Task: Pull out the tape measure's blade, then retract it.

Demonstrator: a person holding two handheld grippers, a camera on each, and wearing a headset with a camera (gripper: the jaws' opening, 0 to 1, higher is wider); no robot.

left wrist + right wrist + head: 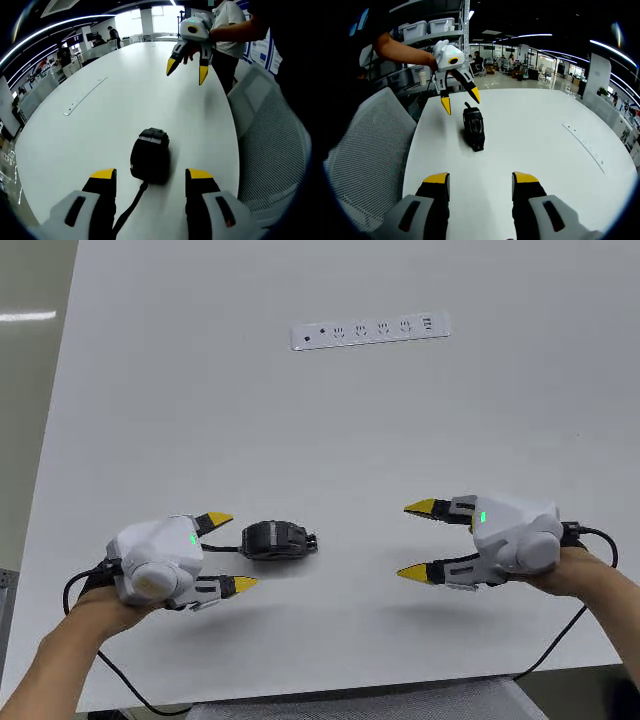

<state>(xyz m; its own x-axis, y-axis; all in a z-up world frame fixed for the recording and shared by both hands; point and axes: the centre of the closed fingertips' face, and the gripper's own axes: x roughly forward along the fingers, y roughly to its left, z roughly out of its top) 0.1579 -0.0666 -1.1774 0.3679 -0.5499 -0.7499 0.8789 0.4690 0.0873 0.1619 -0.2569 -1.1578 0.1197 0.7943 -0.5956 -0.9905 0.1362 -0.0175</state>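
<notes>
White bench holds the black tape measure near its front edge, the left gripper spread wide just beside it, likely to steady the case, the right gripper likewise unclenched, well apart.

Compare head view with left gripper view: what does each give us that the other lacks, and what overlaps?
Head view: the left gripper from above with its white housing, the hand holding it, and a cable trailing over the table's near edge. Left gripper view: the office beyond, with ceiling lights and people further back. Both: the black tape measure lying just ahead of the open left jaws with no blade out, the open right gripper apart from it, and the power strip.
</notes>
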